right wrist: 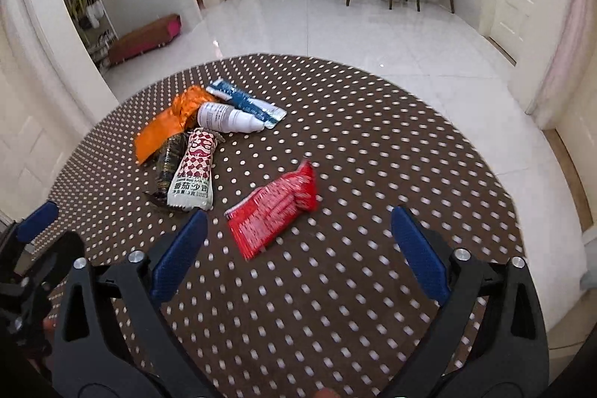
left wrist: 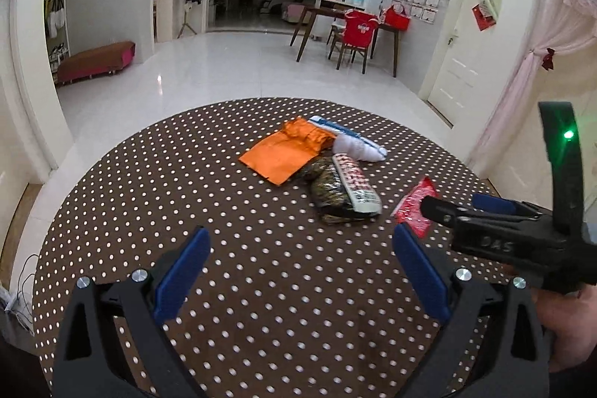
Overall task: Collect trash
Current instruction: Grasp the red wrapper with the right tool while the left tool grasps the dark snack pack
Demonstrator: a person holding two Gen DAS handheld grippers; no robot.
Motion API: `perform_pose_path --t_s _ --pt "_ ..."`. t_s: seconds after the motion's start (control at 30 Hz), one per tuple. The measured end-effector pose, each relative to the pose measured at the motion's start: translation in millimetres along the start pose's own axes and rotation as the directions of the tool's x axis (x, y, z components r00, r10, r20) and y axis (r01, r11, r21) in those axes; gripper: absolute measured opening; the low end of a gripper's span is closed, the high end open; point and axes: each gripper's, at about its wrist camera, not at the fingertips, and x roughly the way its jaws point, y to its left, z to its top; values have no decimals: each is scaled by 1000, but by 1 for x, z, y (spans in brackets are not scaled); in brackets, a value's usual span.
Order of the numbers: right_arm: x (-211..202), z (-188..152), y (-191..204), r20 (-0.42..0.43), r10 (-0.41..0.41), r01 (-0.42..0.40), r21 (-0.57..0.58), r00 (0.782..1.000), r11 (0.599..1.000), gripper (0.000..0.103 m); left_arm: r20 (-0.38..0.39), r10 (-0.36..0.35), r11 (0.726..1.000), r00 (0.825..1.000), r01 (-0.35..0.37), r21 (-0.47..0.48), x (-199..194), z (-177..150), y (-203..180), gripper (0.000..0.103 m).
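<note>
Right wrist view: right gripper (right wrist: 298,248) spread wide, empty, lined up on lone red wrapper (right wrist: 274,211); left gripper (left wrist: 300,271) likewise wide, hovering clear of the pile

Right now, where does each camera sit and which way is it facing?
Left wrist: on the left claw, low over the dotted table, looking across at the trash pile and the room beyond; its own open blue fingers show, and the right claw enters from the right.
Right wrist: on the right claw, angled down at the red wrapper; own open fingers show, the left claw's finger at far left.
Shared: the table, orange wrapper, checkered packet, white bottle.
</note>
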Motion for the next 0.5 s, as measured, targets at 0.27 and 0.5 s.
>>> perform_pose_path --t_s 0.27,0.5 --pt "21 5 13 -41 -27 25 -65 999 998 30 -86 63 998 994 -62 21 43 20 1 96" --pt "-10 -7 -16 -18 66 -66 -9 998 998 29 -114 101 995 988 -99 25 72 35 -8 96"
